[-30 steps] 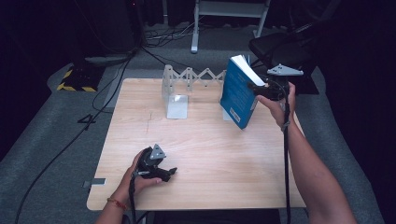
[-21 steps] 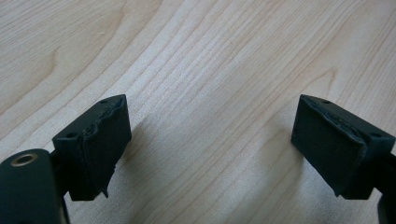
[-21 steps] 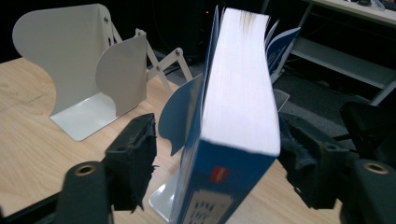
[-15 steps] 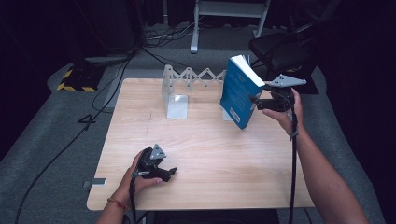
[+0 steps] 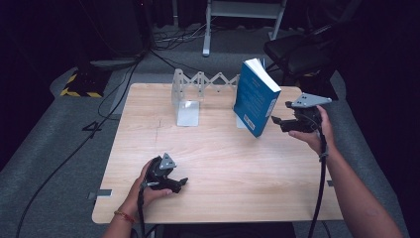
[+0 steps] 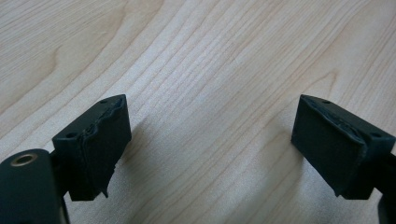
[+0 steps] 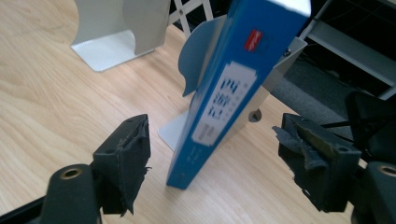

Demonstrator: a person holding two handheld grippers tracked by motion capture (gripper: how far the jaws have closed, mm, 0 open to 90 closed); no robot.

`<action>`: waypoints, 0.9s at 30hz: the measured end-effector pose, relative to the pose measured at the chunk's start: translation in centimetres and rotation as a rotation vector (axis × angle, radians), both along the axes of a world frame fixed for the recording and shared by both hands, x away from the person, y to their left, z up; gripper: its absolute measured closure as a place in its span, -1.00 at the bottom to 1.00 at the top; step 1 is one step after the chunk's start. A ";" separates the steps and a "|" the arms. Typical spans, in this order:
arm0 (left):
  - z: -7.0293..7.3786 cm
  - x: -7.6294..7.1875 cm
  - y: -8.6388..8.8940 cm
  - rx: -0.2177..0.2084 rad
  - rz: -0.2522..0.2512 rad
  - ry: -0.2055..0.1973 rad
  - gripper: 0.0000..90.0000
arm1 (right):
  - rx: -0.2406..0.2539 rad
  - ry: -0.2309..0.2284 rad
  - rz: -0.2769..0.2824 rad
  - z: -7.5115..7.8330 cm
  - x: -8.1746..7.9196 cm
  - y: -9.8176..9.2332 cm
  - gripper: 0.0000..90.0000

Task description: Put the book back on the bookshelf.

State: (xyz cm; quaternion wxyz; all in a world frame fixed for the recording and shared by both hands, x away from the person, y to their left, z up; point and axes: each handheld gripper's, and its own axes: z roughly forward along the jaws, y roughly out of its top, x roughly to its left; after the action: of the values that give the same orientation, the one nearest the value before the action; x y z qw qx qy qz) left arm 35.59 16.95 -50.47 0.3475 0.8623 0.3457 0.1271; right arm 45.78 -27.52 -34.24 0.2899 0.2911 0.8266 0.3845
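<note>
1. Book (image 5: 255,97) stands tilted on worktop (image 5: 223,163), leaning against a bookend (image 7: 261,93).
2. Right gripper (image 5: 280,122) just beside its spine, fingers (image 7: 126,158) wide apart, empty.
3. Left gripper (image 5: 179,184) low over bare worktop, fingers (image 6: 100,140) wide apart, empty.

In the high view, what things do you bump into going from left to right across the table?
Left gripper → left white bookend → blue book → right gripper.
</note>
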 end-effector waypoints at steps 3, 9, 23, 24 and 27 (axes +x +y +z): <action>0.0 0.0 0.0 0.000 0.000 0.000 -0.72 | -0.006 0.016 0.008 -0.7 -0.7 -0.7 -0.42; 0.0 0.0 0.0 0.000 0.000 0.000 -0.72 | -0.019 0.022 0.013 -1.9 -2.1 -1.7 -0.42; 0.0 0.0 0.0 0.000 0.000 0.000 -0.72 | -0.070 0.059 0.021 -5.9 -4.5 -3.5 -0.42; 0.0 0.0 0.0 0.000 0.000 0.000 -0.72 | -0.068 0.067 0.020 -6.2 -4.7 -3.7 -0.42; 0.0 0.0 0.0 0.000 0.000 0.000 -0.72 | -0.078 0.078 0.018 -7.3 -5.2 -4.2 -0.42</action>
State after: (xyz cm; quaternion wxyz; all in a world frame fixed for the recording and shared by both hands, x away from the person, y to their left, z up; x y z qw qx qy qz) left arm 35.59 16.95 -50.47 0.3474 0.8624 0.3456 0.1271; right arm 40.56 -31.68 -41.50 0.2652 0.2871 0.8543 0.3426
